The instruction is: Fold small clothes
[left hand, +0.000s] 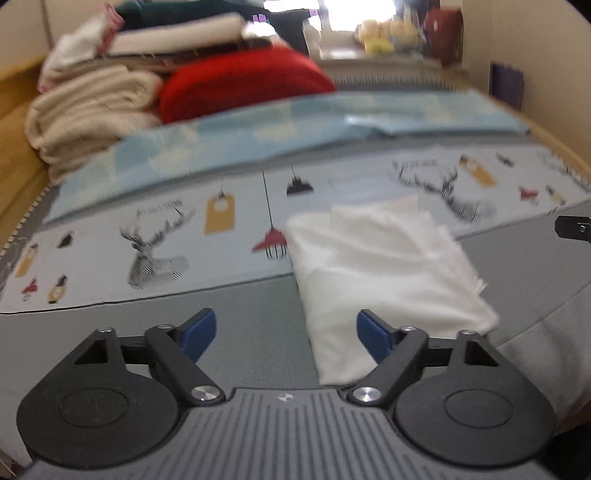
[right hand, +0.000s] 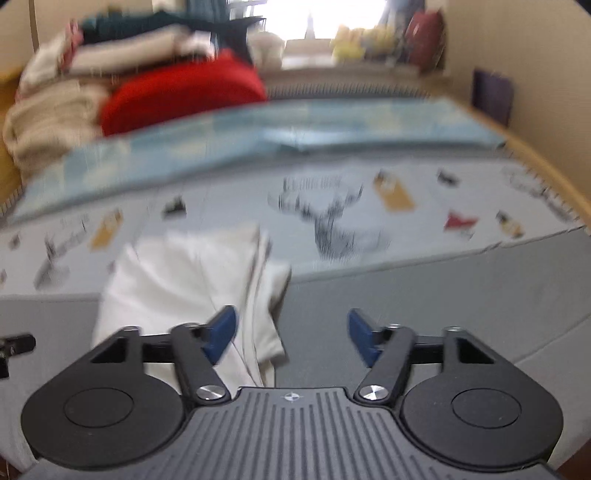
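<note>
Your left gripper has its blue-tipped fingers spread wide with nothing between them. The folded white garment lies just ahead and to the right of that gap; its near edge runs under the right-hand finger, though you cannot tell whether the tip touches the cloth. Your right gripper is likewise spread apart and holds nothing. From that side the same white garment sits ahead and to the left, with the left-hand blue finger over its near corner.

The garment rests partly on the grey mat and partly on a pale printed cloth showing stag heads, yellow tags, hanging lamps and small birds. There is a short line of lettering above the stag, too blurred to read.

Beyond lies a light blue cloth, then a red cushion beside a stack of folded cream and white textiles. Soft yellow shapes sit blurred near the bright window.
</note>
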Motion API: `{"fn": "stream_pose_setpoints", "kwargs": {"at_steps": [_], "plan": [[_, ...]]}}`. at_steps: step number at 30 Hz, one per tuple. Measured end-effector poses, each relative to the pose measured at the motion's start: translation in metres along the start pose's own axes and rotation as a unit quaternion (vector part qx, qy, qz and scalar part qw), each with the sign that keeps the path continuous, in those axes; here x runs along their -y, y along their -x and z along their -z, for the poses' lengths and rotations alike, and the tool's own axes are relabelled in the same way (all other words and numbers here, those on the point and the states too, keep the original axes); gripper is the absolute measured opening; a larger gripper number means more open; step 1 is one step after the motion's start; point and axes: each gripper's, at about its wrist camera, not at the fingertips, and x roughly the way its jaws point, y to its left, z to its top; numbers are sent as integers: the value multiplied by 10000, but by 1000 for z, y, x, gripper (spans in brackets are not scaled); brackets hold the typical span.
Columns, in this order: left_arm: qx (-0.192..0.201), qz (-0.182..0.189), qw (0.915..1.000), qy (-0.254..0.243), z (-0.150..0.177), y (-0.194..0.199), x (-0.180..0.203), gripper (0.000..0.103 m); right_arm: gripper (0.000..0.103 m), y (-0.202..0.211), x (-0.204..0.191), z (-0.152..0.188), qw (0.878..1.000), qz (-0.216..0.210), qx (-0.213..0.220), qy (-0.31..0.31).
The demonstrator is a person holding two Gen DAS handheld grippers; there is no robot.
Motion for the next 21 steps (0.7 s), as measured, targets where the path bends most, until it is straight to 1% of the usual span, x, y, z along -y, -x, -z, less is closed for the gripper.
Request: {"fn": "stream_pose_setpoints", "kwargs": {"at_steps": [1,3,6,8,11,13,15,16,19,21], "plan": [[129,-25,9999,65,4,13,2,91,83,16,2,1,9998,-54,170,-33],[325,-60,9993,201,13,33,11,91,92,46,4,9,9988,-160,455,-64],[513,-46,9981,351,39,60,22,92,95,80,1,29,9968,-217,742,181],[511,28,9980,383,58,71,29,92,96,99,-5,47,9943,-127,942,485],[459,90,9971,605,79,75,35,92,97,114,-7,74,9913,-46,1159,630],[477,80,9962,723,85,75,39,92,97,119,-13,81,9909,-15,1152,704],[467,43,9969,639,86,70,43,92,97,120,-18,87,9904,-23,1148,765],[438,24,9969,650,87,66,43,92,97,118,-21,90,9909,-13,1068,815],[254,127,9961,837,88,57,40,92,97,110,-25,92,9912,-49,907,958],[223,103,9960,862,89,54,39,92,97,106,-28,93,9918,-42,814,982]]}}
